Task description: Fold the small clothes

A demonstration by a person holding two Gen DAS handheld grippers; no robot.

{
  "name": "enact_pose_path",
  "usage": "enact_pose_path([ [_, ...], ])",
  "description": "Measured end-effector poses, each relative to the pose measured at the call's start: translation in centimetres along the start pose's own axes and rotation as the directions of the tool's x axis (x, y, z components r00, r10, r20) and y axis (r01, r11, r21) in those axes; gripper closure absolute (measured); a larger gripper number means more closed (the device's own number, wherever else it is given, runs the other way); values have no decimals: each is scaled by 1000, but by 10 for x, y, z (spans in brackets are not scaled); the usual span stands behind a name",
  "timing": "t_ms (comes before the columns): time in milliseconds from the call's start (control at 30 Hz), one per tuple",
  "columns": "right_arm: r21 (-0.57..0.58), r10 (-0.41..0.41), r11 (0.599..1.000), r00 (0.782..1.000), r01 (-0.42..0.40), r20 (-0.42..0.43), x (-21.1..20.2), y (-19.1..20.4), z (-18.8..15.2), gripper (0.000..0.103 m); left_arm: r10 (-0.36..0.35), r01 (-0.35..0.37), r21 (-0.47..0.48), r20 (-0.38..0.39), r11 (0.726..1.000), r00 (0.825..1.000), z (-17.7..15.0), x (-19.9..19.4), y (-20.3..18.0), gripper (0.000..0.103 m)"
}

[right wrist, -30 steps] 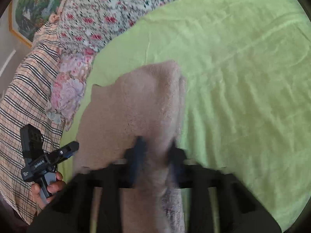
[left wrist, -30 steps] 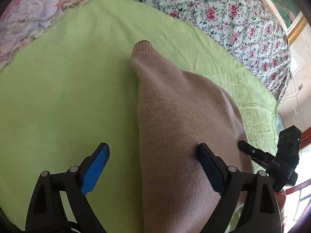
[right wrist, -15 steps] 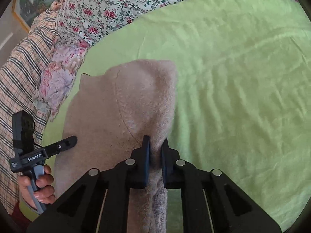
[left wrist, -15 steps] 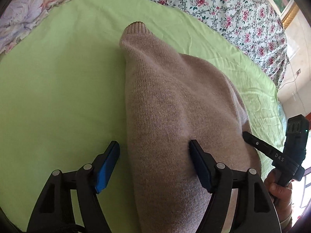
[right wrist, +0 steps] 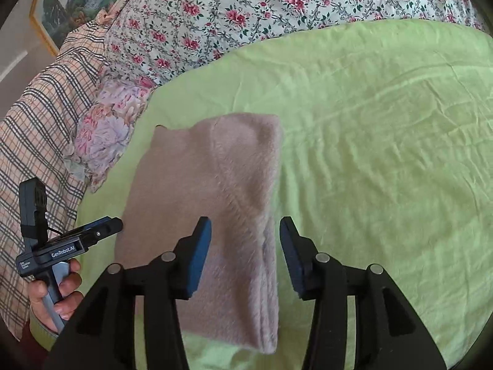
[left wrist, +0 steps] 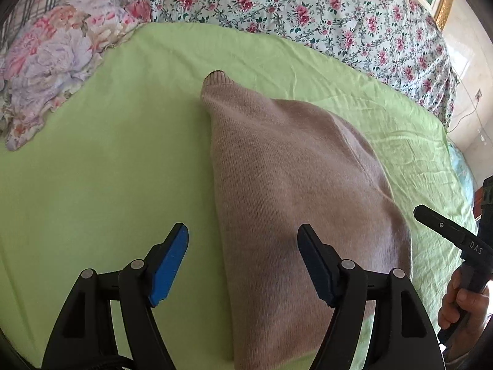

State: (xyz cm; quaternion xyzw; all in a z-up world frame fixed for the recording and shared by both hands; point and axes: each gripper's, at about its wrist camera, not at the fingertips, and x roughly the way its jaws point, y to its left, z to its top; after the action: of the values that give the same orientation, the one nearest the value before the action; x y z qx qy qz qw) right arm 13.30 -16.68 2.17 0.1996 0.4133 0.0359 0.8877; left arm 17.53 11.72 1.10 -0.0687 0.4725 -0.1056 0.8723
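Both cameras ride on hand-held grippers and look forward and steeply down along their own fingers onto a bed, from close above it. The left wrist view has the left gripper (left wrist: 242,259) at its lower edge and faces across the green sheet (left wrist: 92,185) toward the floral bedding (left wrist: 308,9) at the top; the other device, held by a hand (left wrist: 462,302), shows at its right margin. The right wrist view sits over the right gripper (right wrist: 245,256) and faces the same bedding, with a framed picture (right wrist: 77,3) at upper left and the left-hand device (right wrist: 61,246) at its left edge. Both views share the folded beige sweater (left wrist: 292,185) (right wrist: 209,191), the sheet and the floral cover.
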Motion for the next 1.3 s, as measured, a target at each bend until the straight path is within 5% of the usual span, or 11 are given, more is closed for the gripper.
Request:
enact_pose_path([
  [733, -80, 14, 997, 999, -17, -44, -26, 42, -63, 37, 67, -66, 74, -14, 995, 998, -72, -39, -10, 21],
  [1300, -118, -6, 993, 997, -3, -77, -33, 53, -99, 31, 120, -117, 156, -11, 981, 993, -95, -53, -15, 18],
])
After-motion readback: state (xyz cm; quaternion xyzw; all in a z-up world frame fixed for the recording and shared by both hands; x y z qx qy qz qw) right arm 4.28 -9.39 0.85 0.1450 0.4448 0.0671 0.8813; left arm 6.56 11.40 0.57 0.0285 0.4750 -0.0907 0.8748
